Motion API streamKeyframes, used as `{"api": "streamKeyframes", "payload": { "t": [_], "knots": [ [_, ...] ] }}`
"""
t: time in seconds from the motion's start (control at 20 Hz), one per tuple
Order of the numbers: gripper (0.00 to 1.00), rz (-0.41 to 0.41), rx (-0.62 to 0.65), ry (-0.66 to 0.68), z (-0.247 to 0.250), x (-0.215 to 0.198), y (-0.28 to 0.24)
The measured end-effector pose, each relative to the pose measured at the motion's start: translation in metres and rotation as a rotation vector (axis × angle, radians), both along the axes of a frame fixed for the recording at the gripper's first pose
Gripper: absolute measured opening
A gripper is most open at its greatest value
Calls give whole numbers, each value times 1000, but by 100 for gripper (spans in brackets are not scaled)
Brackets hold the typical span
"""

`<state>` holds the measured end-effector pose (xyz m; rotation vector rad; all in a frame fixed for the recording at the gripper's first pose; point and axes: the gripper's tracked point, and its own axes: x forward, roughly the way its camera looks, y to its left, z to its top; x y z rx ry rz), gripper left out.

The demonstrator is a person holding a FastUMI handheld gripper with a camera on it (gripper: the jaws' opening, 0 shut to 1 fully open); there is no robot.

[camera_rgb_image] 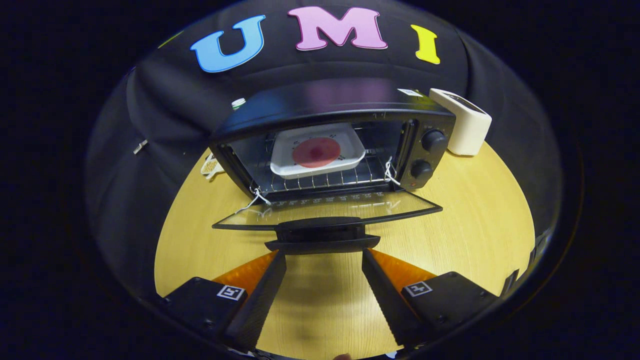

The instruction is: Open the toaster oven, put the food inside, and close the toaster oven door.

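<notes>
A black toaster oven (336, 107) stands on the round wooden table (470, 220) with its glass door (327, 209) folded down flat toward me. On the wire rack inside rests a white square dish (350, 161) holding a round red slice of food (316, 152). My gripper (324, 254) is open, its fingertips just below the door's black handle (322, 237), one to each side of it. Nothing is held between the fingers (272, 277).
A white boxy device (466, 122) stands right of the oven by its two knobs (433, 141). A small pale object (211, 166) lies at the oven's left rear corner. Bare tabletop lies on both sides of the door.
</notes>
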<state>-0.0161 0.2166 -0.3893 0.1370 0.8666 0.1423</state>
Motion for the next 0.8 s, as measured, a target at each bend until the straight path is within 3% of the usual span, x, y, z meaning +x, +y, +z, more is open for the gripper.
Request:
{"api": "streamKeyframes", "payload": {
  "t": [0.8],
  "knots": [
    [99, 101, 0, -375, 105, 26, 12]
  ]
}}
